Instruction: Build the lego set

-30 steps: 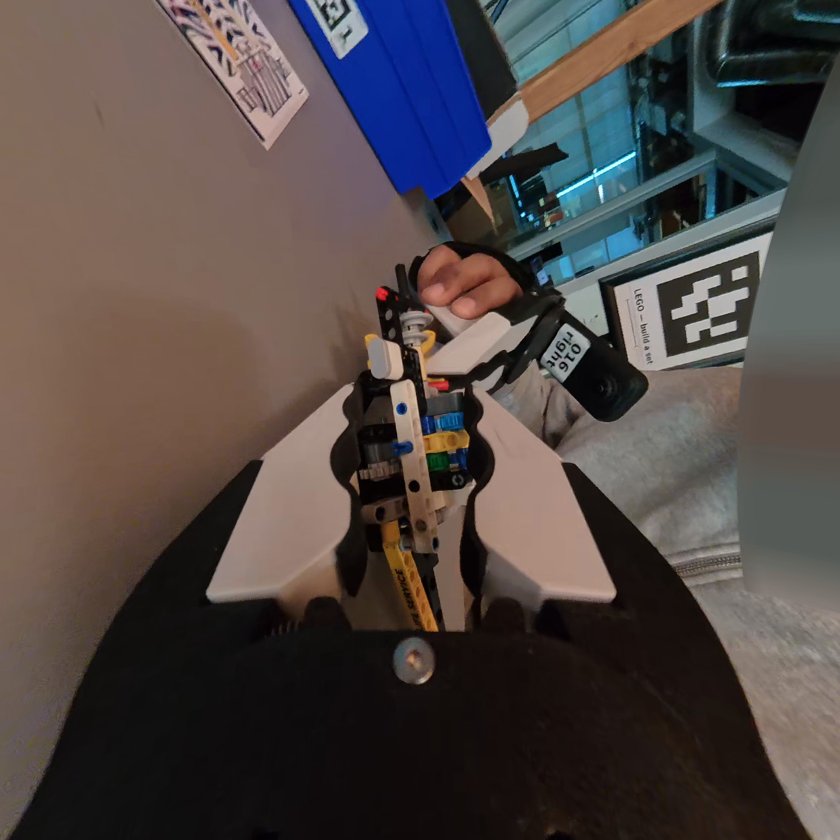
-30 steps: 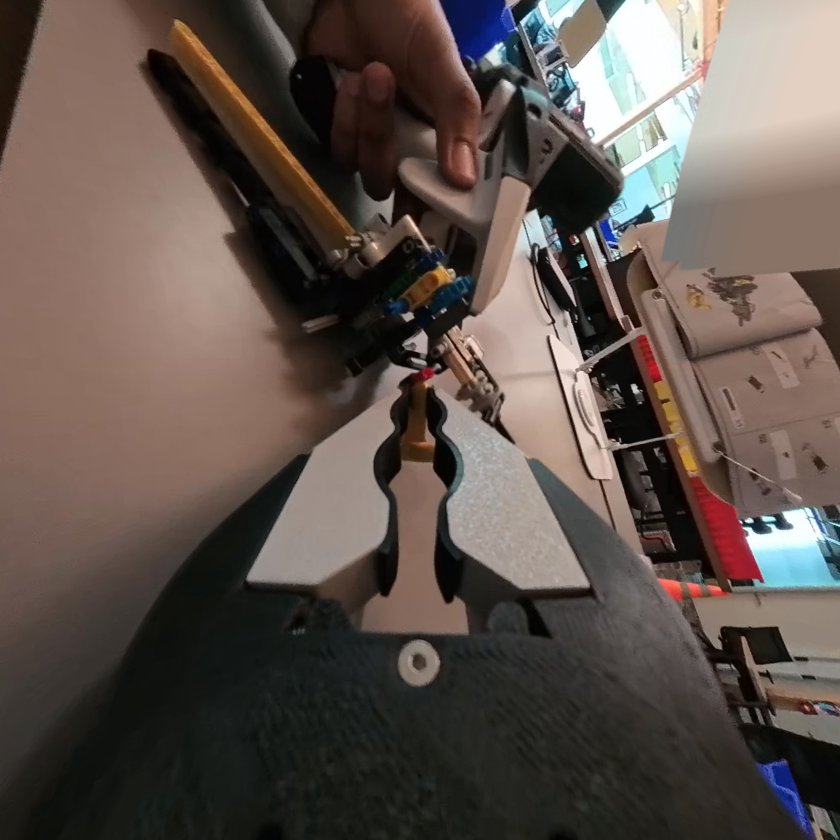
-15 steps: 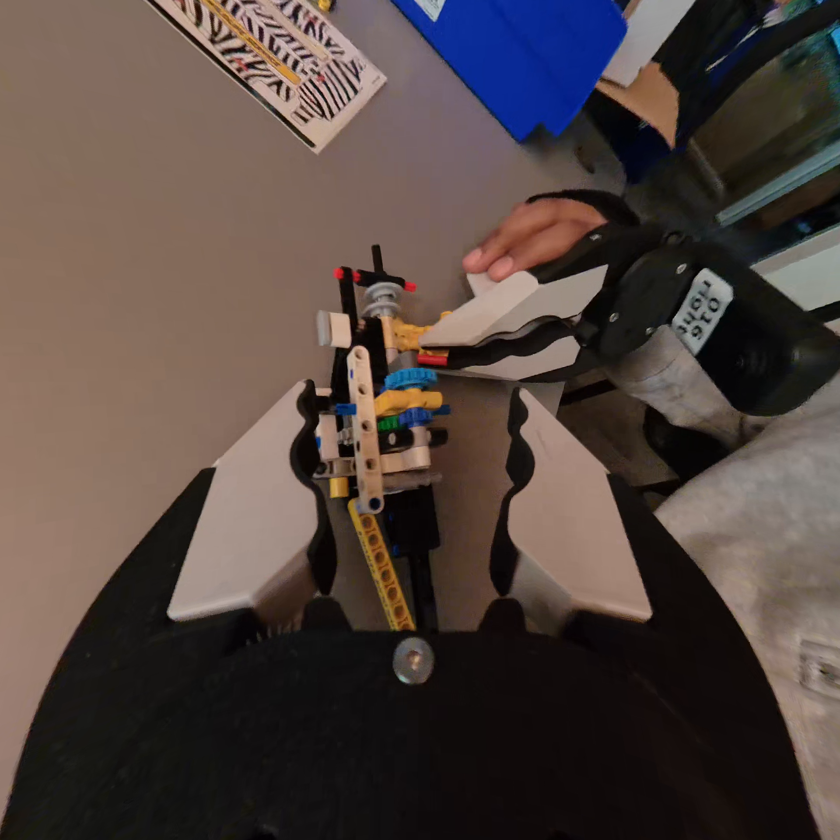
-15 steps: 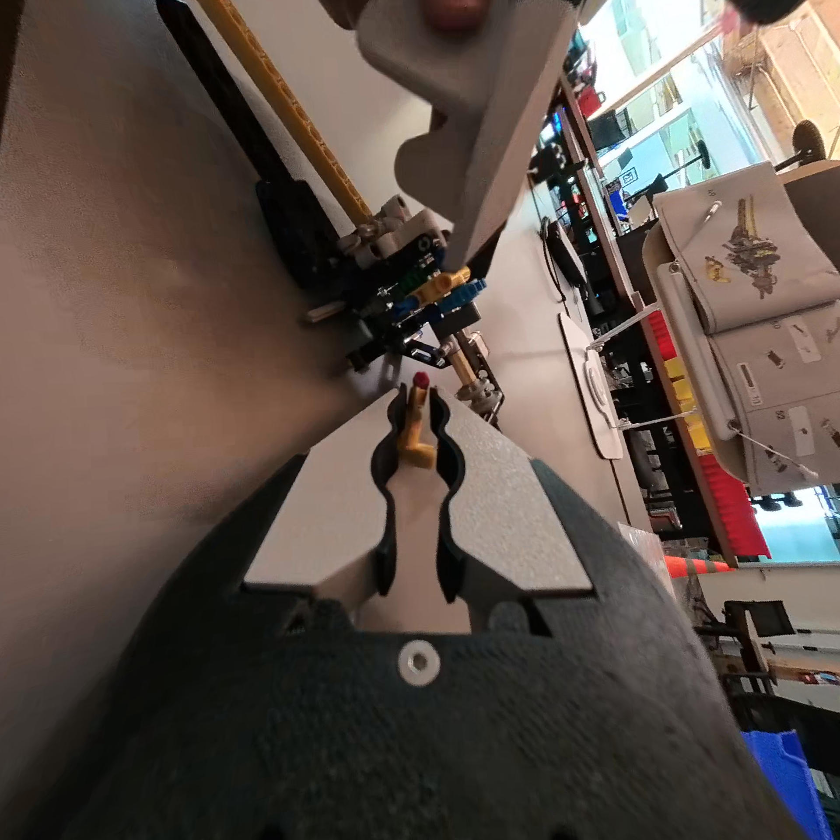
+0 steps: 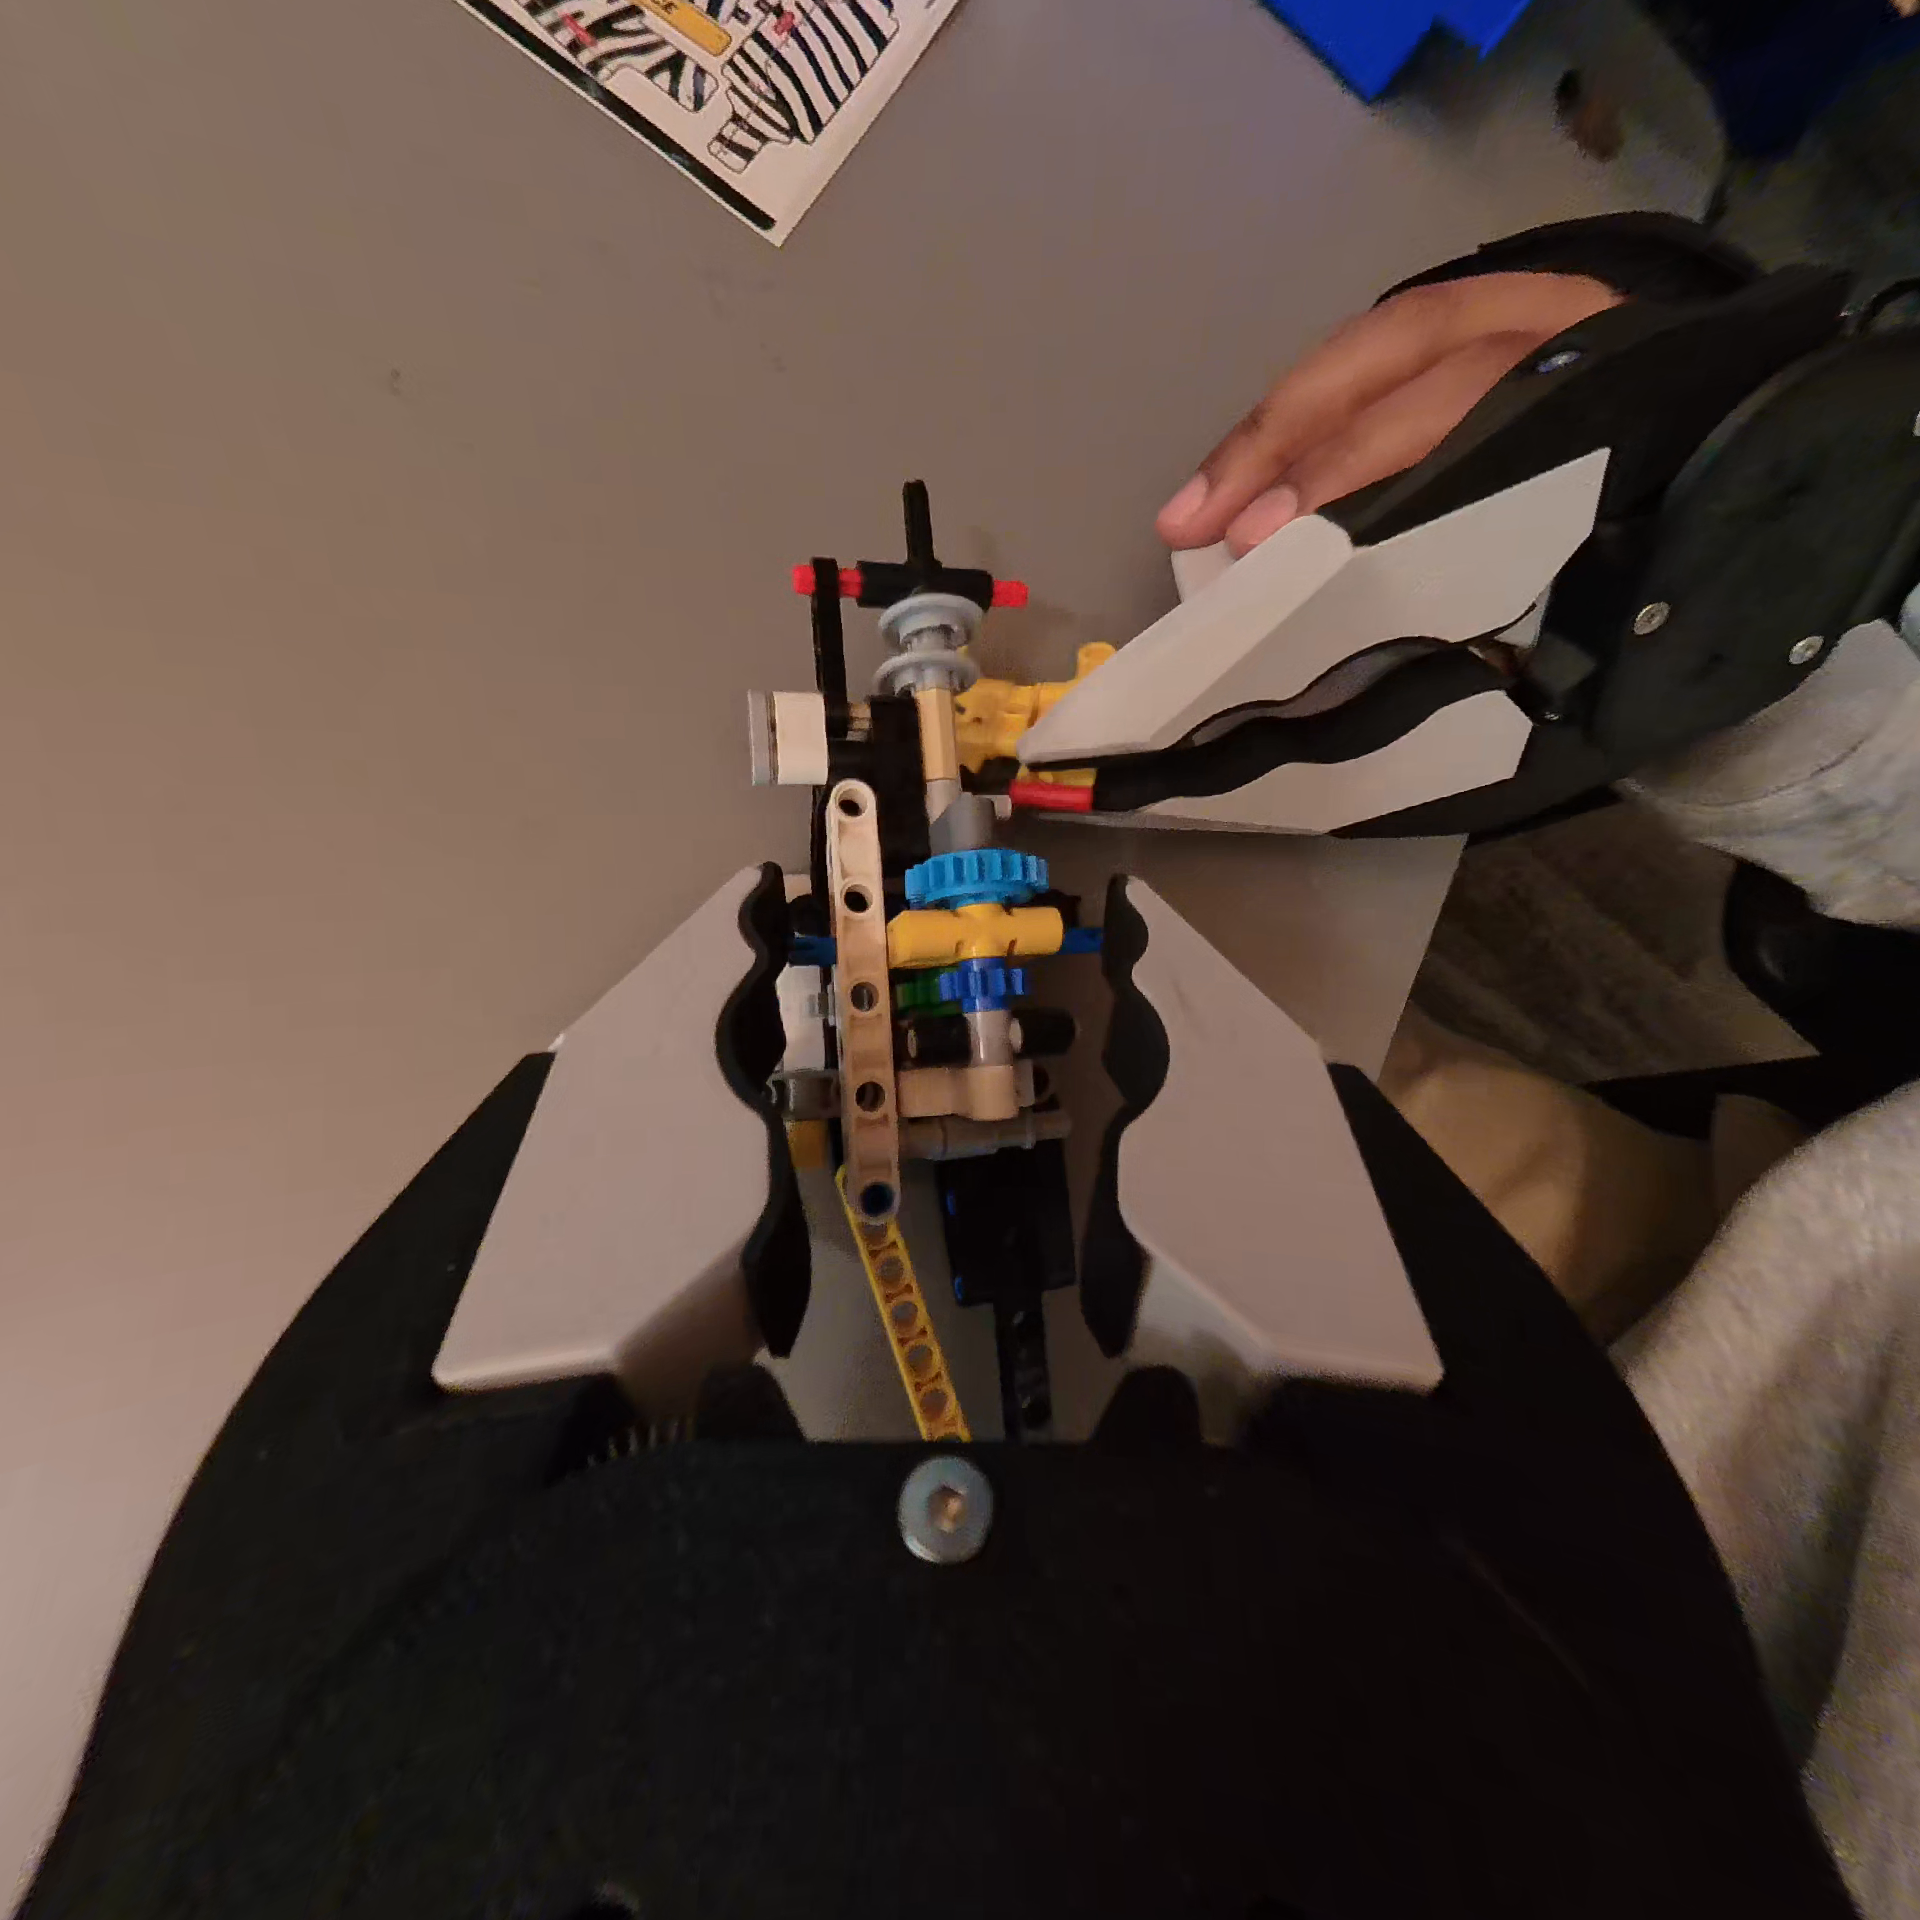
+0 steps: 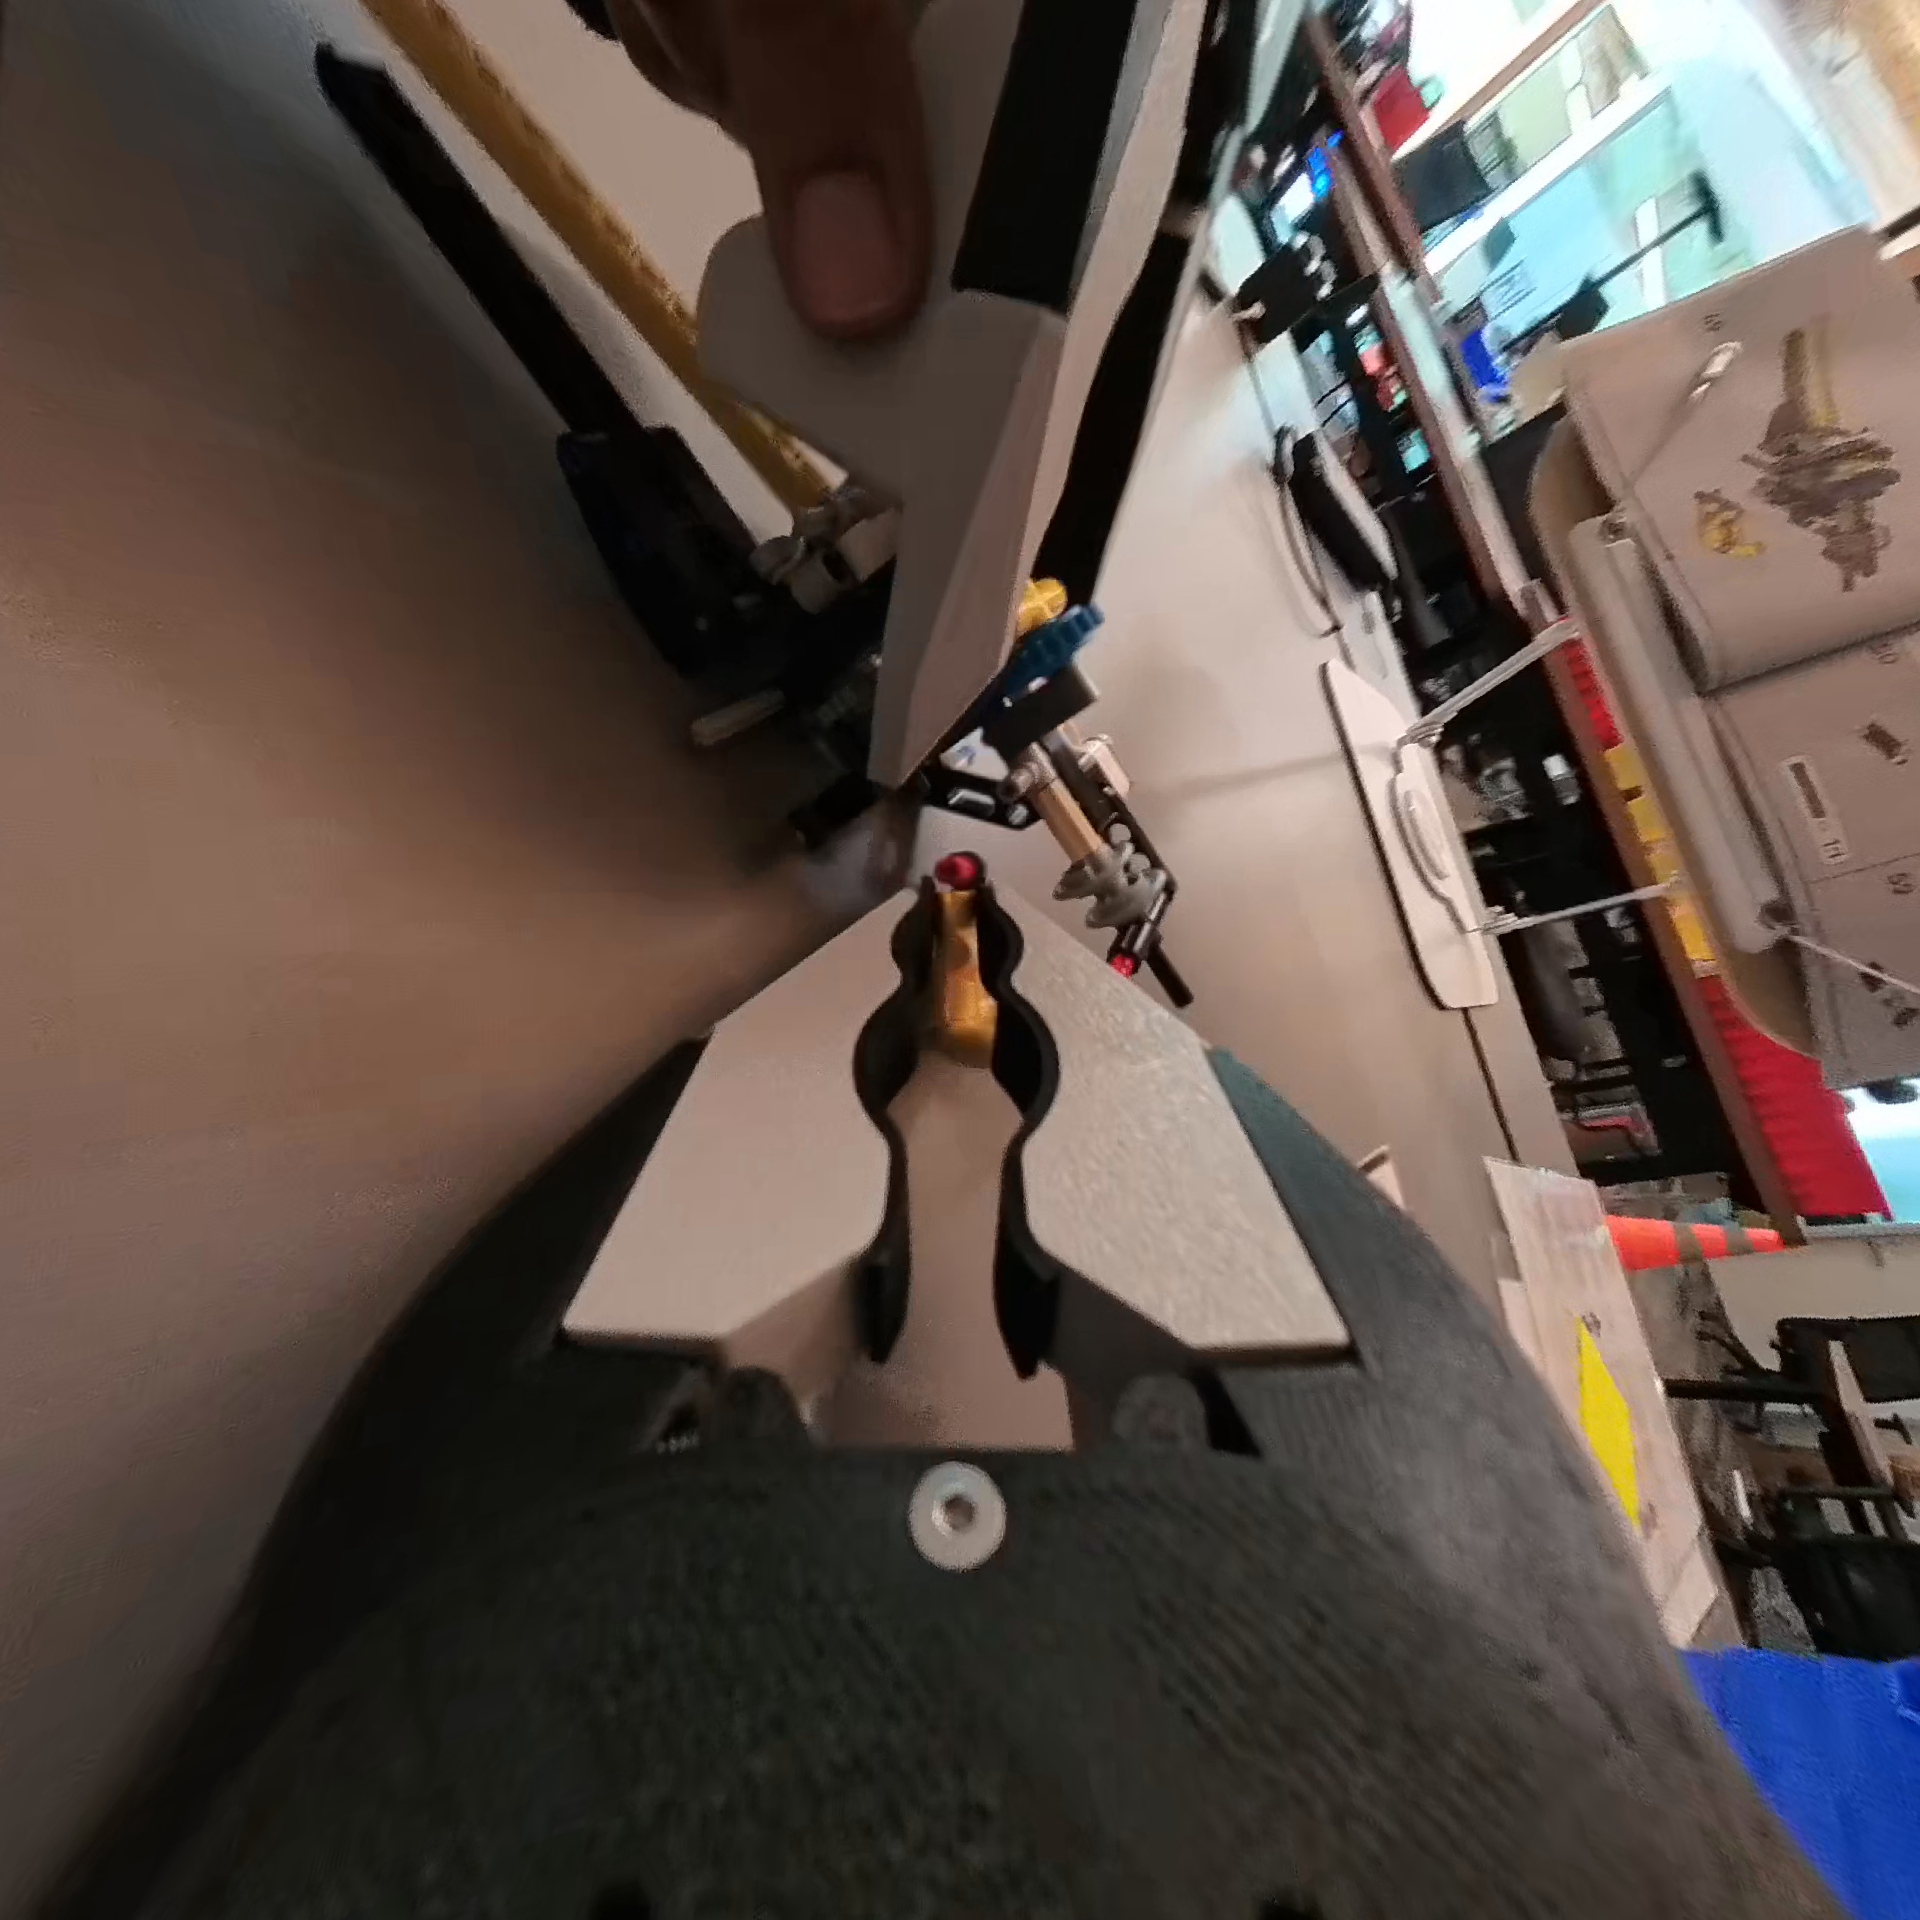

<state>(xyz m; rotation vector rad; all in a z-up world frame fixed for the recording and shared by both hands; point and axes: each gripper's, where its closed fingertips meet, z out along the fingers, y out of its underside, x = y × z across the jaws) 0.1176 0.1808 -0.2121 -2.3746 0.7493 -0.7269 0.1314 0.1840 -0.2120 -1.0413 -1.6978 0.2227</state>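
Note:
The lego assembly (image 5: 935, 935), with blue gears, yellow connectors, a tan beam and a long yellow beam, lies on the grey table (image 5: 364, 623). My left gripper (image 5: 940, 894) is closed around its middle, and its pads touch the assembly on both sides. My right gripper (image 5: 1049, 774) comes in from the right, shut on a small yellow connector (image 6: 961, 997) with a red pin (image 6: 956, 868). The piece's tip is against the assembly's upper right side. In the right wrist view my right gripper (image 6: 956, 904) sits just below the assembly (image 6: 1049, 748), which the left finger (image 6: 966, 468) partly hides.
A zebra-striped sticker sheet (image 5: 727, 83) and a blue bin (image 5: 1382, 31) lie at the far side. The table edge (image 5: 1413, 966) runs just right of the assembly, with a person's grey sleeve (image 5: 1787, 1403) beyond. An open instruction booklet (image 6: 1766, 520) stands over a red and yellow tray (image 6: 1787, 1122). The grippers are tip to tip, or close to it.
My left jaws opened wide half a second ago and have now narrowed onto the assembly, which went down to the table. My right gripper brought the yellow piece up against the assembly.

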